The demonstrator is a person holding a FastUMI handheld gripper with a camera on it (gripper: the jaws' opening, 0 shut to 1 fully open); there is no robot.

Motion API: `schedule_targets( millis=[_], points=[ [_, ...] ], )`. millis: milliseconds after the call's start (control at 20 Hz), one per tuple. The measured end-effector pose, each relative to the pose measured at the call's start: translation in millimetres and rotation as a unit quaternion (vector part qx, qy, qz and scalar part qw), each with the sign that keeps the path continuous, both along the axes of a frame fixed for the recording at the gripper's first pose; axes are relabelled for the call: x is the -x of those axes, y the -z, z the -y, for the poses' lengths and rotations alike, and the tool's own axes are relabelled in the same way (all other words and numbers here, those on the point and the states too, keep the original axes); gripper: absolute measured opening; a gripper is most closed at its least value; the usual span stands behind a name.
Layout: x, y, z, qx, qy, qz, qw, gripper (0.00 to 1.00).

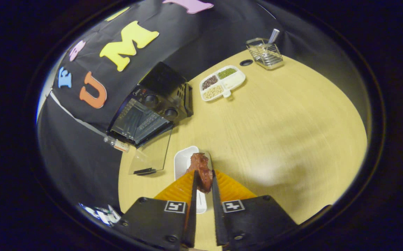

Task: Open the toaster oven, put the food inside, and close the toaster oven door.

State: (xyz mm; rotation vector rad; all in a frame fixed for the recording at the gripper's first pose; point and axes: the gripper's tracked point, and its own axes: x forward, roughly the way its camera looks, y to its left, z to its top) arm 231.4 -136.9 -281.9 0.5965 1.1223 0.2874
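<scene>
My gripper [204, 177] is shut on a reddish-brown piece of food [200, 170], which sticks out from between the two fingers. The food hangs above a white rectangular dish [182, 162] on the wooden table [274, 139]. Beyond the dish and to the left stands the black toaster oven [152, 108] with two knobs. Its glass door [151, 155] is folded down open toward the table, and the rack inside shows.
A white divided tray [222, 83] with beans and grains lies past the oven on the right. A wire basket [265, 53] holding a utensil stands at the far table edge, next to a dark round hole [246, 62]. Black cloth walls the booth.
</scene>
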Motion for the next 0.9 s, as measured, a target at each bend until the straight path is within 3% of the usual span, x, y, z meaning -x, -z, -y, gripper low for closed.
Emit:
schedule_targets(
  millis=[200, 600, 900],
  points=[
    [3, -7, -3, -0.003, -0.007, 0.021, 1.000, 0.10],
    [8, -63, -20, 0.057, -0.005, 0.099, 0.993, 0.09],
    [11, -96, -63, 0.091, -0.040, 0.153, 0.983, 0.09]
  ],
)
